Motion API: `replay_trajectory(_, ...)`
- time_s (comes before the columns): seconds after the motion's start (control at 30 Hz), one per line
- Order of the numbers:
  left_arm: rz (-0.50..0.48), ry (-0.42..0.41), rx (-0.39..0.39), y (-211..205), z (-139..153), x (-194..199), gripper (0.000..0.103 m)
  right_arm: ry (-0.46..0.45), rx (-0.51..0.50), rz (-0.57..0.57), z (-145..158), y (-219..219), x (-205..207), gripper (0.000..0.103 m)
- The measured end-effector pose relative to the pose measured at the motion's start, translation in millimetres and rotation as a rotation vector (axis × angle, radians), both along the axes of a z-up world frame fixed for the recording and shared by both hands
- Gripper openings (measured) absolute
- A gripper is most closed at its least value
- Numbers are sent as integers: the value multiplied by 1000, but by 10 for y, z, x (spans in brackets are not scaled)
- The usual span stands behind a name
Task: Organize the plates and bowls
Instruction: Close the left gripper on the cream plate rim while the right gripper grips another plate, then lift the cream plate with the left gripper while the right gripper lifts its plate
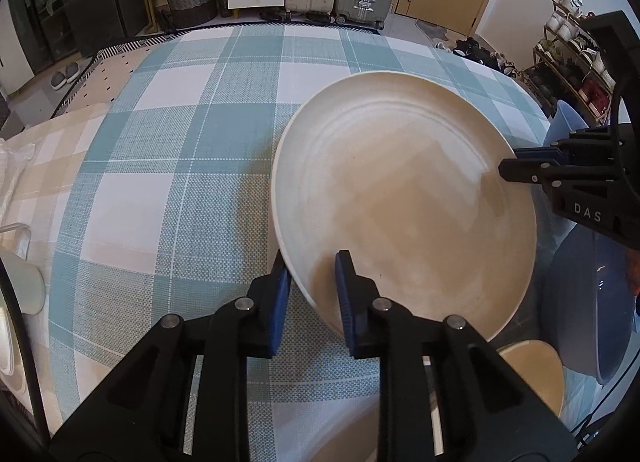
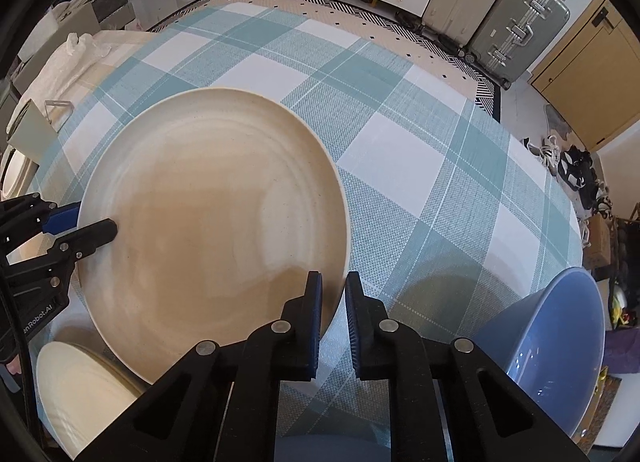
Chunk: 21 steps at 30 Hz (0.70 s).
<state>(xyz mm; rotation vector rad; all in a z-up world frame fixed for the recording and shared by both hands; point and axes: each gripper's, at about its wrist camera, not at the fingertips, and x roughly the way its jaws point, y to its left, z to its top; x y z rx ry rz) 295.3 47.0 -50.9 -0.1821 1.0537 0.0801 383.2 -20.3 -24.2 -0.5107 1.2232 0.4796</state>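
1. Pinching opposite rims, the left gripper (image 1: 312, 294) and right gripper (image 2: 333, 314) are both clenched on the large round cream ceramic plate (image 2: 216, 218), keeping it level above the checked tablecloth (image 2: 400, 150).
2. Just beside, near the table's front edge, a second cream plate (image 2: 80, 394) lies lower, likely the stacking spot.
3. The blue plastic bowl (image 2: 560, 342) sits toward the right edge, apart.
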Motion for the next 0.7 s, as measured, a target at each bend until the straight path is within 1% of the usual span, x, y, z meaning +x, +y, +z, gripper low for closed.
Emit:
replay_trajectory(0.3,10,-39,9,25,201,-72,19,-34,22,-2,187,21,-31,12)
replay_trajectory(0.7,23,-106,44,-40,581,-335,19,-89,49,0,519,5,-256,12)
